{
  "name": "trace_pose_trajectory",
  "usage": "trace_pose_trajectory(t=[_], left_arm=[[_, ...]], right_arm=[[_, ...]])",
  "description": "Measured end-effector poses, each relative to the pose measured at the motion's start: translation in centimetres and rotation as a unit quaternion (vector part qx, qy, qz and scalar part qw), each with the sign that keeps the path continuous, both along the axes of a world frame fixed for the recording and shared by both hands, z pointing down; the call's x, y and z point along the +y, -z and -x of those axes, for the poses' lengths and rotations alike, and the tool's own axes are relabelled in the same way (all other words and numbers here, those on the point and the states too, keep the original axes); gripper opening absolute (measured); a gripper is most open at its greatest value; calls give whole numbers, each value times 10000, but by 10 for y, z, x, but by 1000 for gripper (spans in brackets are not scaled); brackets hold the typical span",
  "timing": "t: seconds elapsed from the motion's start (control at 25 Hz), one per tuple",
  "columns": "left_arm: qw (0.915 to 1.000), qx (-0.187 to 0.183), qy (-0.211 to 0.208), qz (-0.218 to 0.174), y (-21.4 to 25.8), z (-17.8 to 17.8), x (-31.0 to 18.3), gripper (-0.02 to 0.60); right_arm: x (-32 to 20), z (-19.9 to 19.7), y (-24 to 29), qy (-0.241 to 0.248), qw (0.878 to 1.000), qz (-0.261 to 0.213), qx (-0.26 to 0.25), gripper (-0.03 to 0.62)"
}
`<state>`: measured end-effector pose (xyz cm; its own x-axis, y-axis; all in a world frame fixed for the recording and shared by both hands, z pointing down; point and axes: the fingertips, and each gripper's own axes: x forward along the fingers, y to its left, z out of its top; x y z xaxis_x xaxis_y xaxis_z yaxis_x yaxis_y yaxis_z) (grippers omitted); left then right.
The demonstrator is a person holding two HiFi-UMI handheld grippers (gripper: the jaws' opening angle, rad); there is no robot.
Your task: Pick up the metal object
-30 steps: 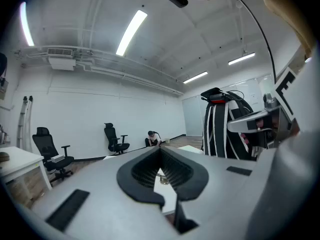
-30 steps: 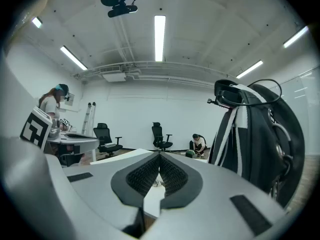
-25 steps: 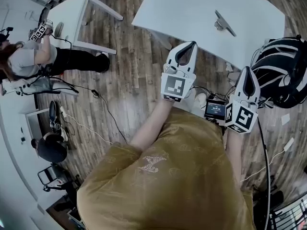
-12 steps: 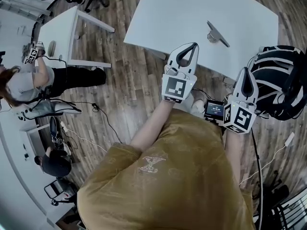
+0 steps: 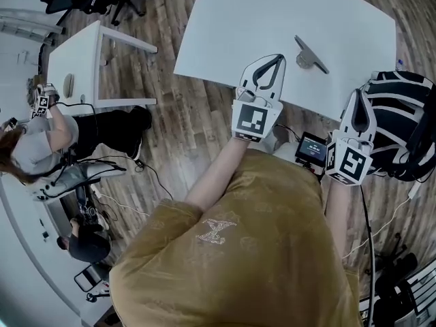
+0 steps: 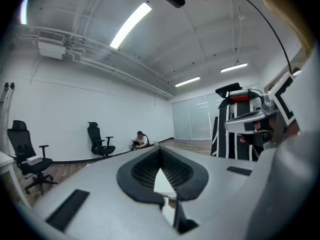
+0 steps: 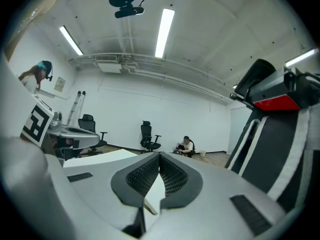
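Metal obj (image 5: pixel 308 54) on table (image 5: pixel 272 12), L+R jaws shut, empty

The white worktop (image 5: pixel 272 12) stood on a wood-plank floor (image 5: pixel 177 128). One metal object (image 5: pixel 310 54) lay directly on the worktop, toward its right side and near its lower edge in the head view.

You hold both arms forward, left gripper (image 5: pixel 276 60) and right gripper (image 5: pixel 358 95) nearly level, jaws closed together and empty.
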<state>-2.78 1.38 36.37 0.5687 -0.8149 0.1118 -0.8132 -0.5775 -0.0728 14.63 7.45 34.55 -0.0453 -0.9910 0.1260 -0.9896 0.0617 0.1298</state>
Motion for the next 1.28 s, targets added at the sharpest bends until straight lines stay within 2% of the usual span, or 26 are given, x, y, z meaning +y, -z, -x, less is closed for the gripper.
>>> trace_pose_trajectory(t=[0.36,1.0,1.28], left_arm=[[9999,-39,73,76,-5,1,-33,3],[9989,-79,427,149,-11,-20,-73,3],[9992,-50,339,183,-16,-20,-86,3]], right_arm=[[-34,-11,0,-51,9999,-68,-107,8],[-80,-12,-11,529,9977,47,-431,9],[-90,-8,-19,524,9978,174,-367,9]])
